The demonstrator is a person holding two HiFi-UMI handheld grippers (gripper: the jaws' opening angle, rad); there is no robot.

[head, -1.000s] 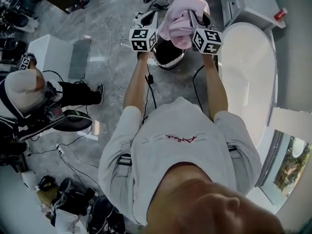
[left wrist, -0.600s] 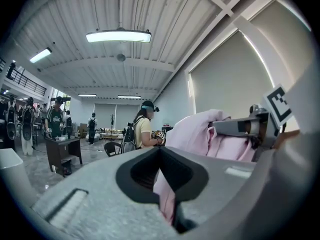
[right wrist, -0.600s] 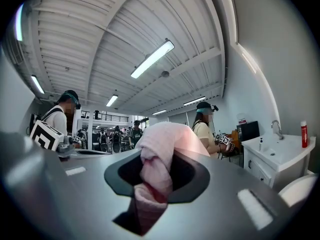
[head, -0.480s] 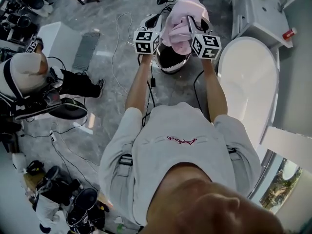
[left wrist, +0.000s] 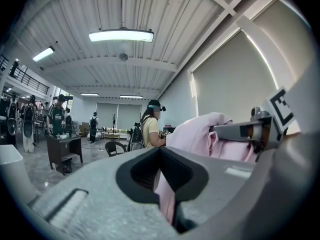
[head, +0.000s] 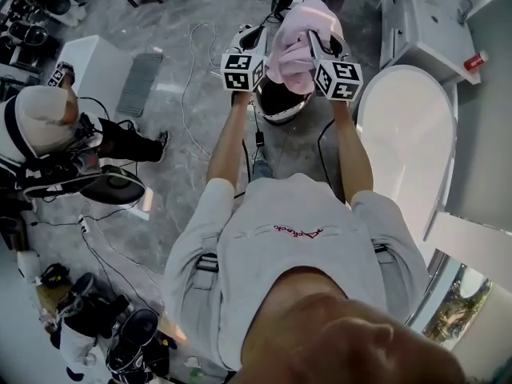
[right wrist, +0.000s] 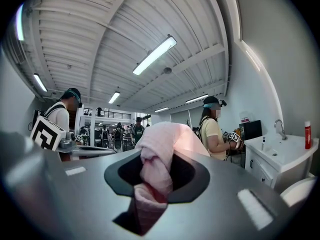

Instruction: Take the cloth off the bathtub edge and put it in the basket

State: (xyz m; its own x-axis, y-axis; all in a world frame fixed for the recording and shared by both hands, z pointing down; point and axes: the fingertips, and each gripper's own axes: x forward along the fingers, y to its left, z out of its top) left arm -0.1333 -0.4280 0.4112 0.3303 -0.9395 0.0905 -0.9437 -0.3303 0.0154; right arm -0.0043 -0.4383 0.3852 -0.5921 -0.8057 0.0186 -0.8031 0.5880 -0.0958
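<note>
A pink cloth (head: 294, 38) hangs bunched between my two raised grippers, over a round white-rimmed basket (head: 276, 117) with a dark inside on the floor. My left gripper (head: 254, 34) is shut on a thin fold of the cloth (left wrist: 200, 134), which runs down into its jaw gap. My right gripper (head: 320, 40) is shut on a thick wad of the cloth (right wrist: 159, 149). The white bathtub (head: 404, 134) lies to the right of both. In the left gripper view, the right gripper (left wrist: 245, 131) shows with cloth draped over it.
A white vanity with a sink (head: 428, 14) and a red bottle (head: 478, 60) stands beyond the tub. Cables (head: 192, 54) trail over the grey floor. A seated person (head: 40, 142) and a white block (head: 88, 74) are at the left. Other people stand in the hall.
Both grippers keep their hold on the cloth above the basket. The head view has shifted a little; the hands and the cloth sit slightly higher in it.
</note>
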